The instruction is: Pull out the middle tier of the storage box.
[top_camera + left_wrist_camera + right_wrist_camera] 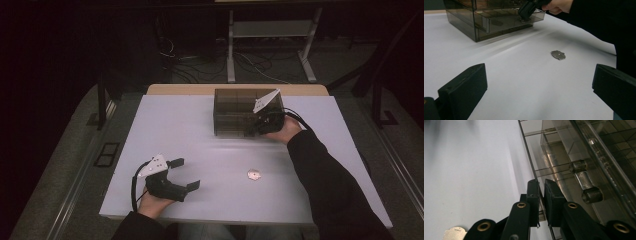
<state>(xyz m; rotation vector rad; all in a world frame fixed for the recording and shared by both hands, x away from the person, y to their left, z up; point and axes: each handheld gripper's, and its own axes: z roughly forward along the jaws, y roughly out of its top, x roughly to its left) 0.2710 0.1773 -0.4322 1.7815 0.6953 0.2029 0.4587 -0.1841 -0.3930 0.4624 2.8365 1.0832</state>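
Note:
A smoked clear drawer box (235, 112) stands at the far middle of the white table (175, 130). Its lower drawer (509, 22) is pulled out a little. My right gripper (541, 202) is shut on the thin front wall of that drawer, beside its clear bar handle (585, 182). From the high view the right gripper (257, 127) sits at the box's front right corner. A small flat metal disc (254, 174) lies on the table nearer the person. My left gripper (185, 174) hovers open at the front left, with the disc (558, 54) ahead of its jaws.
The floor behind the table holds cables (260, 65) and a white stand frame (272, 30). A person's dark sleeve (325, 175) crosses the right half of the table. Bare table surface lies between the left gripper and the box.

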